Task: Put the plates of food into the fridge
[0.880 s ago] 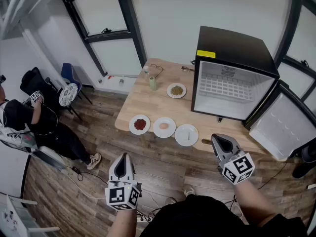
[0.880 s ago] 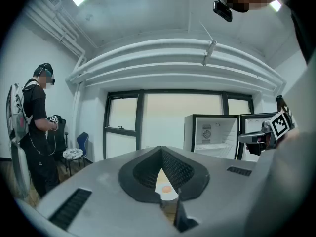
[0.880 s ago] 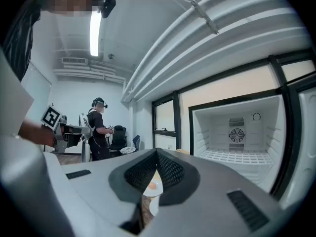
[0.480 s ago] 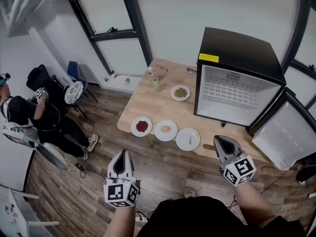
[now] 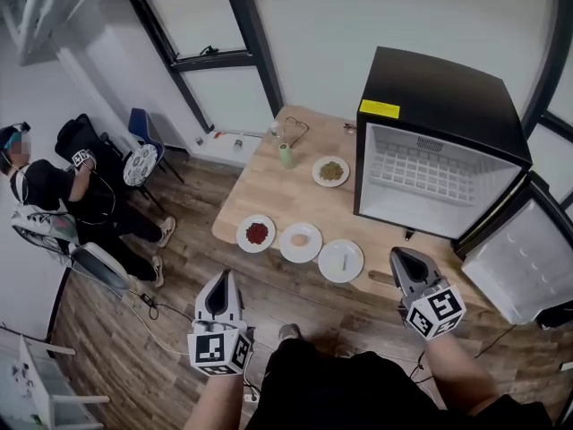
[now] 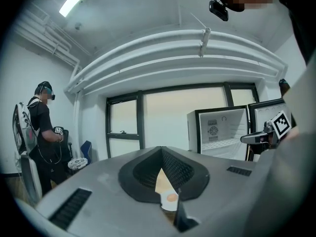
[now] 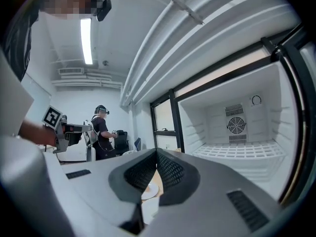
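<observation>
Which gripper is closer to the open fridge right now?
Right. The right gripper hangs just before the open front of the fridge, at the near edge of the table. The left gripper is far off to the left, over the wood floor.

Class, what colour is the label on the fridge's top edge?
The label is yellow; the head view shows it best.

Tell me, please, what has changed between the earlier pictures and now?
Nothing was grasped or released. Only the head view drifted a little. The left gripper and right gripper stay short of the table, jaws together and empty; four plates remain on it, fridge still open.
</observation>
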Available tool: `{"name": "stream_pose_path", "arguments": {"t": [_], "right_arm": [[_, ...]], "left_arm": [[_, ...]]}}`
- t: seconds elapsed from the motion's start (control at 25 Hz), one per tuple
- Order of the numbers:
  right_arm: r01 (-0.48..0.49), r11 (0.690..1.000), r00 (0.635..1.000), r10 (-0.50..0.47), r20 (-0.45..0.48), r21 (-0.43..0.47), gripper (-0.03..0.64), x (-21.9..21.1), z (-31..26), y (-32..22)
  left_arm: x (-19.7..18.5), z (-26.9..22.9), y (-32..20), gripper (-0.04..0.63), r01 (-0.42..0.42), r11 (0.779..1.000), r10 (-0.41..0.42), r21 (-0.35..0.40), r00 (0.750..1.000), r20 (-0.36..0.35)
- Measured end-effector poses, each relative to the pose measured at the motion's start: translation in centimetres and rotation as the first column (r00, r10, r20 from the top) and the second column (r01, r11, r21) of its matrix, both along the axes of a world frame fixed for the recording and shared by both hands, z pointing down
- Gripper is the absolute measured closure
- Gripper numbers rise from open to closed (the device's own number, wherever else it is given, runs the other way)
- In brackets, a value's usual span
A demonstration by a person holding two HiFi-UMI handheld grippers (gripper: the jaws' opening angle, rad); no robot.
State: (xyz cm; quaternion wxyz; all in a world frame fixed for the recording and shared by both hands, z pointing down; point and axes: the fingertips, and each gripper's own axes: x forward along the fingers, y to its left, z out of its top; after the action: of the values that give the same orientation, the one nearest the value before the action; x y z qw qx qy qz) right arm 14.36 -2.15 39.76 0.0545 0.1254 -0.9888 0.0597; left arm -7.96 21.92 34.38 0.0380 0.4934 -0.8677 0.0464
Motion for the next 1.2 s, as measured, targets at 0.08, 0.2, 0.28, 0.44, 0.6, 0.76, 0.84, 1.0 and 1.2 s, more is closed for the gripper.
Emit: {"name": "stream_pose_path", "arguments": {"t": [0.08, 0.2, 0.28, 0.44, 0.6, 0.76, 0.84, 1.0, 1.2], "right_arm": [[-0.001, 1.0, 1.0, 0.001, 0.007, 0.002, 0.595, -0.6, -0.3, -0.5], [-0.016, 1.0, 1.0, 0.016, 0.012, 0.014, 0.595, -1.5, -1.0, -1.3], [-0.037, 0.999, 0.999, 0.037, 0.005, 0.016, 0.595, -1.9, -1.0, -1.8], [-0.086, 0.996, 0.996, 0.087, -0.033, 0.016, 0.595, -3.2, 0.0, -2.4], [-0.142, 0.99, 0.988, 0.142, -0.052, 0.015, 0.595, -5.1, 0.3, -3.5], [-0.217, 0.976, 0.975, 0.218, -0.051, 0.01, 0.595, -7.0, 0.2, -3.9], [-0.251, 0.968, 0.966, 0.251, -0.058, 0.018, 0.595, -8.2, 0.1, -4.1], [-0.334, 0.942, 0.939, 0.335, -0.071, 0.031, 0.595, -10.0, 0.1, -3.9], [-0.436, 0.899, 0.895, 0.437, -0.094, 0.027, 0.595, -11.0, 1.2, -3.2]], "left_arm": [[-0.6, 0.0, -0.6, 0.592, -0.011, 1.0, 0.011, -0.002, 1.0, 0.005], [-1.8, 0.2, -2.1, 0.592, -0.036, 0.999, 0.036, 0.003, 0.999, -0.003], [-2.4, 0.2, -3.4, 0.592, -0.071, 0.997, 0.071, 0.005, 0.997, -0.003], [-4.7, 0.4, -5.5, 0.592, -0.131, 0.991, 0.131, -0.001, 0.991, 0.016], [-8.1, 0.9, -7.9, 0.592, -0.184, 0.983, 0.184, -0.014, 0.983, 0.011], [-11.6, 0.9, -10.1, 0.592, -0.251, 0.968, 0.252, -0.014, 0.968, 0.018], [-13.2, 0.9, -11.4, 0.592, -0.289, 0.957, 0.289, -0.009, 0.957, 0.019], [-15.9, 1.8, -13.9, 0.592, -0.385, 0.923, 0.385, -0.013, 0.923, 0.005], [-18.3, 3.0, -16.9, 0.592, -0.489, 0.872, 0.489, -0.01, 0.872, -0.013]]}}
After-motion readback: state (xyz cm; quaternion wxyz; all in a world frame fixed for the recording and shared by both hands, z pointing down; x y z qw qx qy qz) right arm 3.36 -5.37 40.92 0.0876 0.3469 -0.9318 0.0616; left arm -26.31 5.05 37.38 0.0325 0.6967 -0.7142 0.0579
